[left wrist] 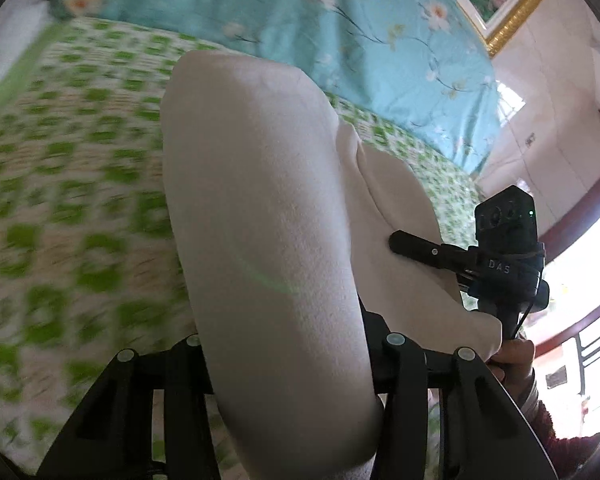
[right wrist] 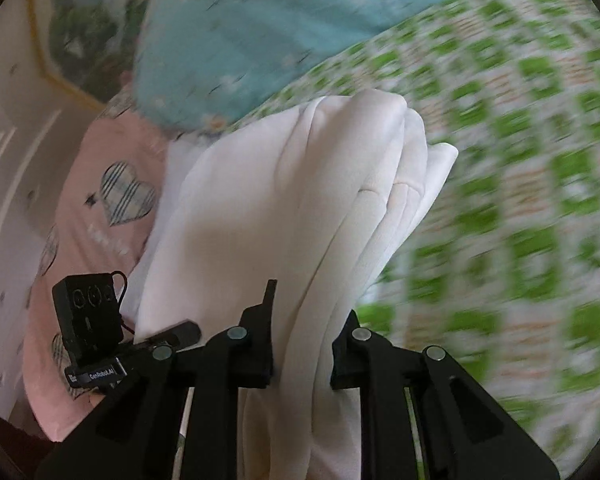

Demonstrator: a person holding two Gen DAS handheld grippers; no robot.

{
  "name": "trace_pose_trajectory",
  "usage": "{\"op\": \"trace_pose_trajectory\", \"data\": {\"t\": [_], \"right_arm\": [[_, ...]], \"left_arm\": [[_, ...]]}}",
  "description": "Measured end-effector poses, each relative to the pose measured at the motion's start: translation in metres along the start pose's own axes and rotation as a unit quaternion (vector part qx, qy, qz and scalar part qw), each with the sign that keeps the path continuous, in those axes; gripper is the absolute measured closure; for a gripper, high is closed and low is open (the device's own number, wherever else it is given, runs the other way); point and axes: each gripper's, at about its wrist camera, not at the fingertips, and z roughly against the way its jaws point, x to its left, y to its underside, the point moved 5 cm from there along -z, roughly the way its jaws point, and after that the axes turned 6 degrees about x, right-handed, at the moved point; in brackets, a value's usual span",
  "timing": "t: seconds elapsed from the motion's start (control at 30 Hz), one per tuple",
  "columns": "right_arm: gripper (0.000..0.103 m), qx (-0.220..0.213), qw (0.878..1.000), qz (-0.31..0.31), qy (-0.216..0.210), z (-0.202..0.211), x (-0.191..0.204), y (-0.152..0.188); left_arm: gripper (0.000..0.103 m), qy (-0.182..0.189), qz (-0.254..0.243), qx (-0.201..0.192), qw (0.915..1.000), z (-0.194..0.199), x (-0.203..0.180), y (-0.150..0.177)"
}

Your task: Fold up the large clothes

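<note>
A white garment hangs folded in several layers between both grippers above the bed; it also shows in the right wrist view. My left gripper is shut on one end of it, with cloth draped over the jaws. My right gripper is shut on the other end, the layered edge running away from the jaws. The right gripper also shows at the right of the left wrist view, pinching the garment. The left gripper shows at the lower left of the right wrist view, also on the cloth.
The bed has a green-and-white checked sheet, also in the right wrist view. A turquoise floral quilt lies at the far side. A pink pillow with heart patches lies at the left. A gold-framed picture hangs on the wall.
</note>
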Motion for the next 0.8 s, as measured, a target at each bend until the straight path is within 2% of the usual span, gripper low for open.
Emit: {"op": "trace_pose_trajectory", "data": {"t": [0.1, 0.2, 0.37, 0.47, 0.53, 0.67, 0.8], "right_arm": [[0.084, 0.020, 1.000, 0.004, -0.021, -0.027, 0.015, 0.008], [0.084, 0.036, 0.999, 0.006, -0.030, -0.046, 0.023, 0.014], [0.084, 0.057, 0.998, -0.012, -0.013, -0.069, 0.013, 0.023], [0.083, 0.063, 0.998, -0.027, -0.009, -0.074, 0.000, 0.027], [0.078, 0.064, 0.997, -0.034, -0.005, -0.076, -0.003, 0.028], [0.057, 0.050, 0.997, -0.040, 0.031, -0.062, -0.006, 0.030], [0.052, 0.015, 0.997, -0.038, 0.067, -0.026, -0.001, 0.037]], "left_arm": [[0.056, -0.018, 0.006, -0.004, 0.9998, 0.017, 0.018, 0.010], [0.056, -0.021, 0.016, -0.005, 0.9996, 0.022, 0.037, 0.018], [0.054, -0.027, 0.038, 0.008, 0.9989, 0.006, 0.070, 0.036], [0.050, -0.014, 0.047, 0.004, 0.9988, 0.002, 0.076, 0.039], [0.048, -0.017, 0.047, 0.007, 0.9987, 0.004, 0.078, 0.043], [0.046, -0.038, 0.047, 0.009, 0.9981, 0.022, 0.078, 0.051], [0.045, -0.073, 0.026, -0.017, 0.9969, 0.057, 0.070, 0.069]]}}
